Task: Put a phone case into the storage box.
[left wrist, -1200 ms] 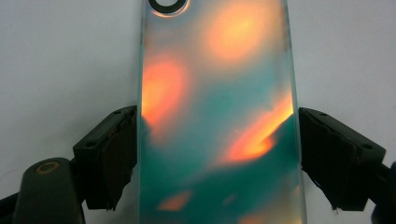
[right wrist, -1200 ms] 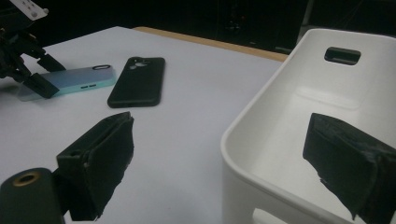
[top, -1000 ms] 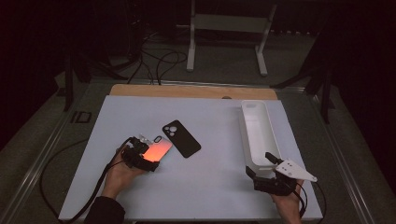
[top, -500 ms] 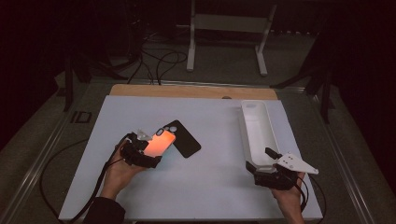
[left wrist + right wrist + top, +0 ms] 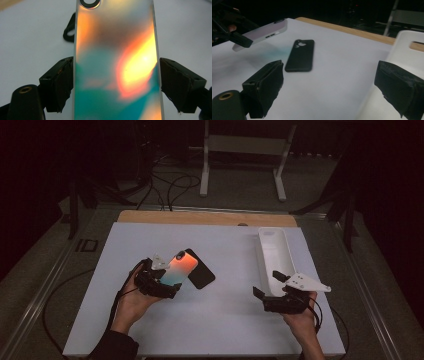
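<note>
Left gripper (image 5: 167,279) fingers are clamping the iridescent phone (image 5: 179,268) by its edges; right gripper (image 5: 272,292) fingers are gaping wide. Keep phone level while aligning over black case (image 5: 199,274).

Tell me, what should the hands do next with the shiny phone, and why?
Probably bring the phone, clamped in the left gripper, over the black case lying flat on the table, since it is held lifted beside it.
</note>
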`<action>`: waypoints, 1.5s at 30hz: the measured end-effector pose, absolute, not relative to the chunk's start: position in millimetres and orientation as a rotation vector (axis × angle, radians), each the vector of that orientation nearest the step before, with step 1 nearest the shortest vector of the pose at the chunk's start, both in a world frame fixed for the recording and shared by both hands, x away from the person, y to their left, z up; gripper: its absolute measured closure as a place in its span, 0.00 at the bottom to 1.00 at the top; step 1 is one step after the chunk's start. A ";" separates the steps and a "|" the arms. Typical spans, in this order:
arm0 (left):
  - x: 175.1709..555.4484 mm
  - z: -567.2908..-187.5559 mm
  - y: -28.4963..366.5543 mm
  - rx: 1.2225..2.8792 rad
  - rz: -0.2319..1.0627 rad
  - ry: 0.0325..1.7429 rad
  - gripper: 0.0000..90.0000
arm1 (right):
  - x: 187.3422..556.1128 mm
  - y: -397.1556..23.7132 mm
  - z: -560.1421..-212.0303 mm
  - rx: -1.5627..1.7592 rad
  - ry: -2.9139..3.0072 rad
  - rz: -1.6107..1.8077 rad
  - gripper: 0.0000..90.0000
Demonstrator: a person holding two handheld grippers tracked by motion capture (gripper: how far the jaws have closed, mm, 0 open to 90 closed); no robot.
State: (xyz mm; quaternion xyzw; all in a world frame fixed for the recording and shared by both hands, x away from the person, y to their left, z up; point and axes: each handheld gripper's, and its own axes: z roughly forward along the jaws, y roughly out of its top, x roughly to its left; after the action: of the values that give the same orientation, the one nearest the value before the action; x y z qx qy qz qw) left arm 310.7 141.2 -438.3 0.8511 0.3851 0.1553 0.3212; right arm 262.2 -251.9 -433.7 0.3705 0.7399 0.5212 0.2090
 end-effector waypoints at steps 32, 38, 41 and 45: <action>283.8 -403.6 78.9 2.132 0.473 0.626 0.19 | 287.2 -184.6 -404.6 1.012 2.174 1.720 0.15; 277.3 -403.4 68.9 2.104 0.476 0.571 0.19 | 288.4 -175.6 -403.2 1.032 2.200 1.721 0.27; 275.0 -403.4 64.9 2.095 0.470 0.550 0.19 | 289.9 -173.2 -405.0 1.063 2.208 1.736 0.36; 273.8 -404.8 61.1 2.100 0.462 0.541 0.19 | 289.9 -171.1 -406.6 1.088 2.214 1.780 0.58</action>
State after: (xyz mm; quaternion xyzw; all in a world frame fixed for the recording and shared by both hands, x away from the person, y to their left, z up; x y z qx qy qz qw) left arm 273.8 61.1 -404.8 0.8478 0.2184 0.1864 0.4458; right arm 289.9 -171.1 -406.6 0.3571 0.7269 0.5844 0.0499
